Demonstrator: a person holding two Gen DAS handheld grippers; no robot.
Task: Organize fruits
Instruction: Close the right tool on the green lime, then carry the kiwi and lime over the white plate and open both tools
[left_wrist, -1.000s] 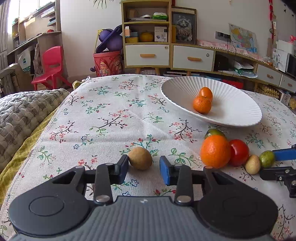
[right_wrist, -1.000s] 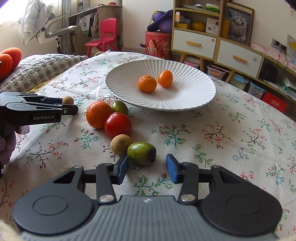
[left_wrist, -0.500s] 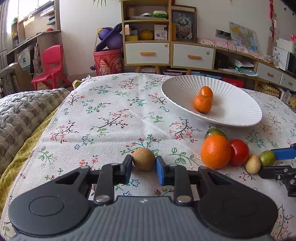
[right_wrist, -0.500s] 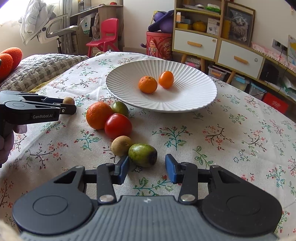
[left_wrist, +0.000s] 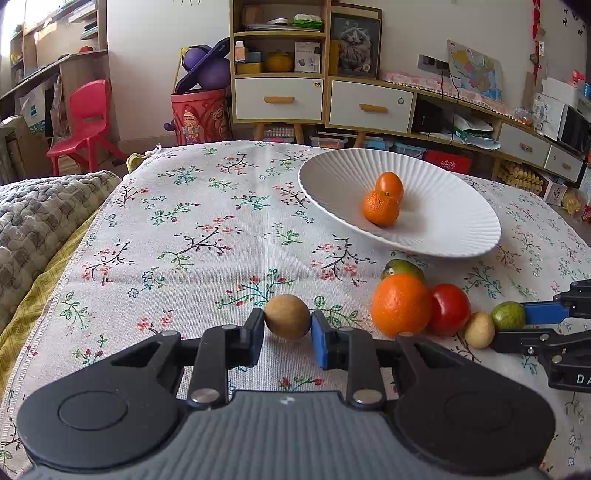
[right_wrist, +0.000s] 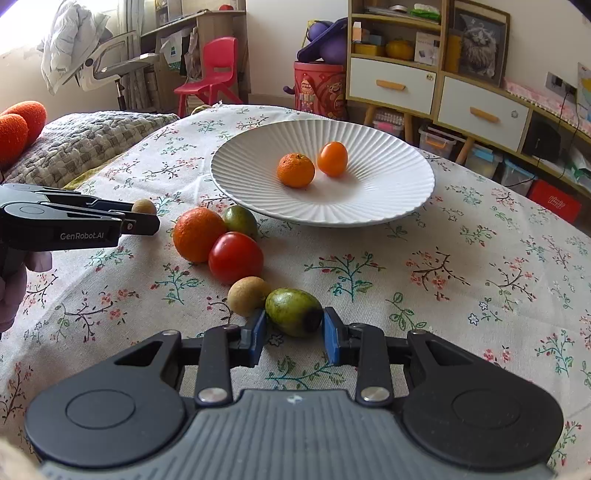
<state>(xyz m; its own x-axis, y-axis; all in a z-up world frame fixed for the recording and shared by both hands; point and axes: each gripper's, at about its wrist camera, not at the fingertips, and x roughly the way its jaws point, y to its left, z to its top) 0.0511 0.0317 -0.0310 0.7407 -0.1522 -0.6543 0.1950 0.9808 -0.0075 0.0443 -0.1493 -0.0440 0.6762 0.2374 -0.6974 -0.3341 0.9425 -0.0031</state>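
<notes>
The floral tablecloth (left_wrist: 207, 229) spreads far ahead of both grippers, and its stitched left edge runs past the left gripper's outer side, where a grey quilt (left_wrist: 33, 221) lies just beyond it. Ahead and to the left of the left gripper the cloth is bare right up to its far edge, the widest free stretch on the table.

The white ribbed plate (right_wrist: 388, 192) sits ahead of the right gripper and ahead-right of the left one. It holds a mandarin (right_wrist: 295, 170) and a smaller smooth orange fruit (right_wrist: 332, 158), close together near the middle, with bare plate all round them. The plate's near rim overhangs the cloth close to a green citrus (right_wrist: 241, 220).

Between the two grippers a row of fruit lies touching: a large orange (left_wrist: 400, 304), a red tomato (left_wrist: 448, 309), then a small tan fruit (right_wrist: 247, 296).

The left gripper (left_wrist: 287, 326) is clamped on a round brown fruit (left_wrist: 287, 316), both pads pressed to its sides, the fruit on the cloth at the fingertips. A hand (right_wrist: 14, 291) shows beneath that gripper in the right wrist view.

The right gripper (right_wrist: 293, 326) is closing, with a green oval fruit (right_wrist: 293, 312) between its pads; the left pad touches it, while a slight gap shows at the right pad. The tan fruit touches this green one just outside the left pad.
</notes>
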